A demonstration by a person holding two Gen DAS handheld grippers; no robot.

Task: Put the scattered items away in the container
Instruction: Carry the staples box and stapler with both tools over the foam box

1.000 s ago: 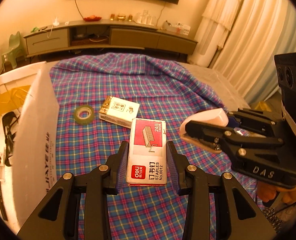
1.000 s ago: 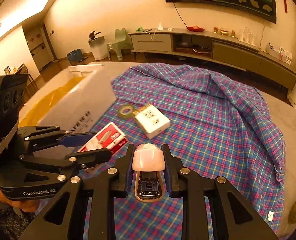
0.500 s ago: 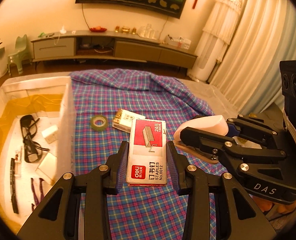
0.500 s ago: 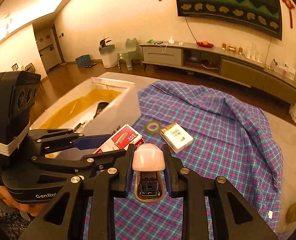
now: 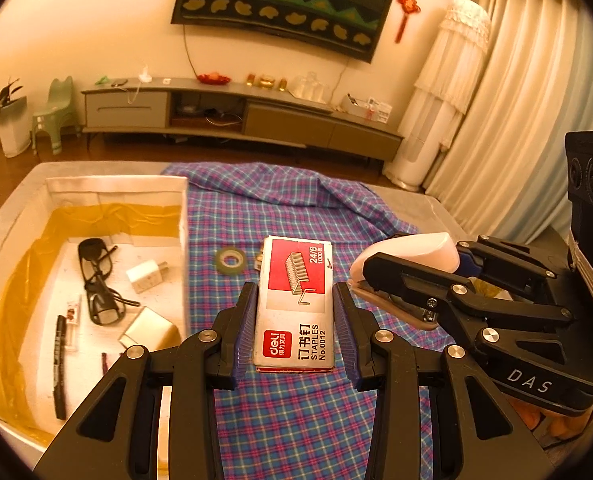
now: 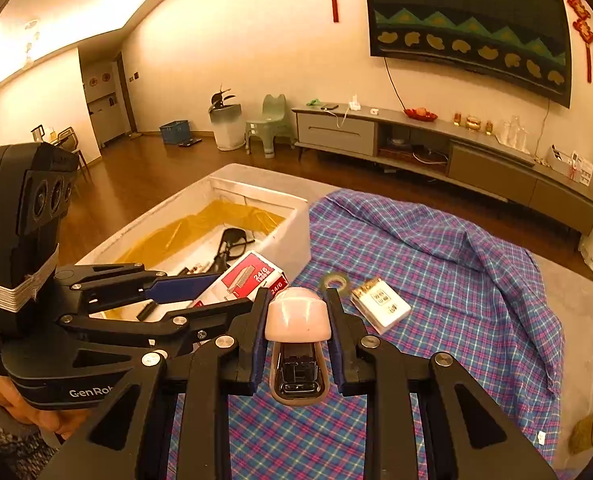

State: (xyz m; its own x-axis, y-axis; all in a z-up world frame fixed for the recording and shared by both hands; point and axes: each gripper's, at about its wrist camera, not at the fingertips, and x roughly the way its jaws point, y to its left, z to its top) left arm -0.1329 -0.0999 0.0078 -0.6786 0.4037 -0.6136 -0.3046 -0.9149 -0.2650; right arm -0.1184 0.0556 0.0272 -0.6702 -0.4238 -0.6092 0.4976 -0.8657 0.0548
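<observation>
Left wrist view: the staples box (image 5: 296, 304), stiff, light cardboard best pinched across its long flat sides, is gripped by the left gripper (image 5: 296, 320) beside the container (image 5: 116, 186), while the smooth-capped, possibly slippery stapler (image 6: 298, 334) is clamped by the right gripper (image 6: 296, 334).

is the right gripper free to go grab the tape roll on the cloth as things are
Probably not yet. The right gripper is shut on the stapler, so it has no free jaws. The tape roll lies uncovered on the checked cloth just ahead, beside a small white box; nothing blocks the path.
</observation>
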